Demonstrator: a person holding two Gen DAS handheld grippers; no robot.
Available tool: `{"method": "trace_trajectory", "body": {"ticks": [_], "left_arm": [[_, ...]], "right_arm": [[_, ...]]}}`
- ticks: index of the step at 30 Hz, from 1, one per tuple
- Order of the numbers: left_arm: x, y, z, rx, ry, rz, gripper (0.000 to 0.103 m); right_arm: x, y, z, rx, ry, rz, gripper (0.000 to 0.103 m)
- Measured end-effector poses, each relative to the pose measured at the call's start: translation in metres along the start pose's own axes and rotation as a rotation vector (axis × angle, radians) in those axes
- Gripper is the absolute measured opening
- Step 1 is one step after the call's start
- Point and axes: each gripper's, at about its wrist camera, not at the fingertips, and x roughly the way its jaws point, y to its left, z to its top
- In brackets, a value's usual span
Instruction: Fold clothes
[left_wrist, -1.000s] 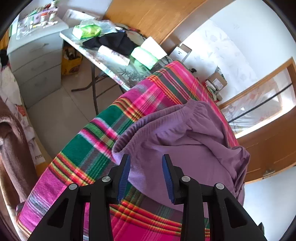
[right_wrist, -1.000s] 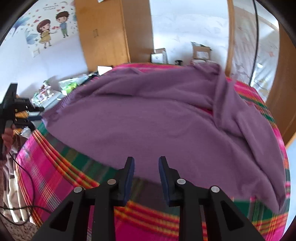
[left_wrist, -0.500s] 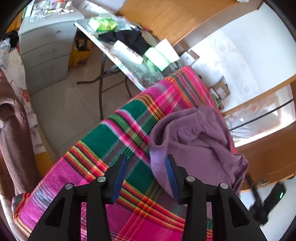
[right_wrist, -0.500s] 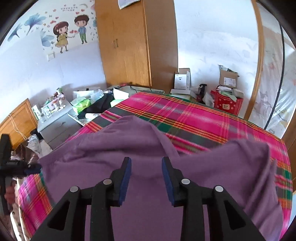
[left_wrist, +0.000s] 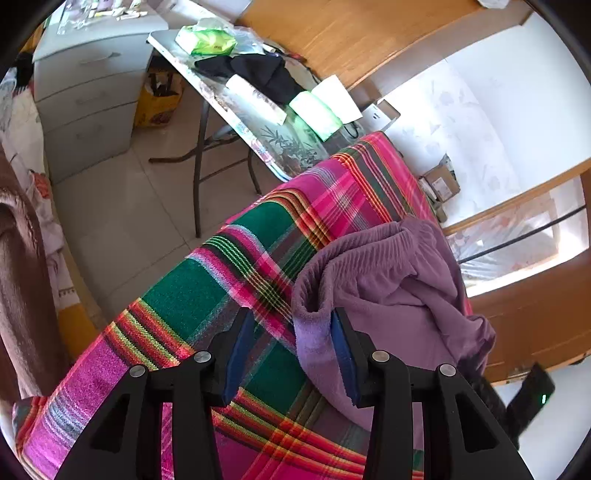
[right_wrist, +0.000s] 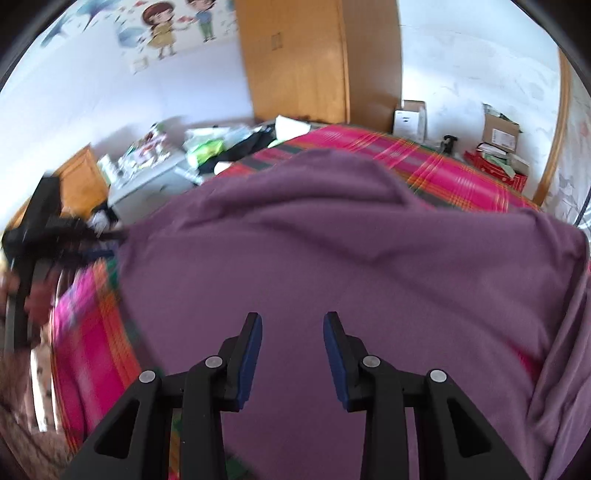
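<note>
A purple garment (left_wrist: 391, 291) lies bunched on a pink and green plaid blanket (left_wrist: 207, 295) covering the bed. My left gripper (left_wrist: 291, 332) is open at the garment's near corner. The ribbed hem rests against the right pad (left_wrist: 341, 343), while the left pad stands clear over the blanket. In the right wrist view the same garment (right_wrist: 351, 258) spreads wide across the blanket (right_wrist: 424, 162). My right gripper (right_wrist: 292, 328) hovers open just above its middle with nothing between the pads. The left gripper shows as a blurred black shape (right_wrist: 48, 225) at that view's left edge.
A folding table (left_wrist: 258, 125) beside the bed holds a black garment and green packs. Grey drawers (left_wrist: 85, 92) stand beyond it. A wooden wardrobe (right_wrist: 306, 62) and cardboard boxes (right_wrist: 498, 129) line the far wall. Brown fabric (left_wrist: 18, 295) hangs at the left.
Both grippers' jaws have widened. The garment's corner has shifted from in front of the left gripper toward its right pad. The right gripper has swept across over the garment, which now fills its view.
</note>
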Motion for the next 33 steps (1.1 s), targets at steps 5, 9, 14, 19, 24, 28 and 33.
{"method": "trace_trajectory", "body": {"ticks": [5,9,14,19,24,28,33], "left_arm": [[0.005,-0.006,0.001,0.003,0.021,-0.019,0.045],[0.011,-0.011,0.002,-0.002,0.039,-0.028,0.045],[0.013,-0.012,0.006,-0.02,0.02,-0.042,0.045],[0.015,-0.01,0.011,-0.044,0.004,-0.048,0.032],[0.013,-0.014,0.014,-0.011,-0.018,-0.045,0.018],[0.014,-0.008,0.017,-0.033,-0.021,-0.047,0.015],[0.015,-0.005,0.018,-0.046,-0.016,-0.05,0.013]], "right_arm": [[-0.005,0.025,-0.031,-0.06,0.037,-0.019,0.038],[-0.005,0.04,-0.045,-0.109,0.06,-0.032,0.039],[0.002,0.056,-0.055,-0.188,0.083,-0.053,0.042],[-0.001,0.057,-0.058,-0.203,0.075,-0.062,0.044],[0.0,0.049,-0.059,-0.156,0.054,-0.059,0.05],[0.001,0.048,-0.058,-0.131,0.04,-0.078,0.048],[0.001,0.048,-0.057,-0.119,0.03,-0.091,0.025]]}}
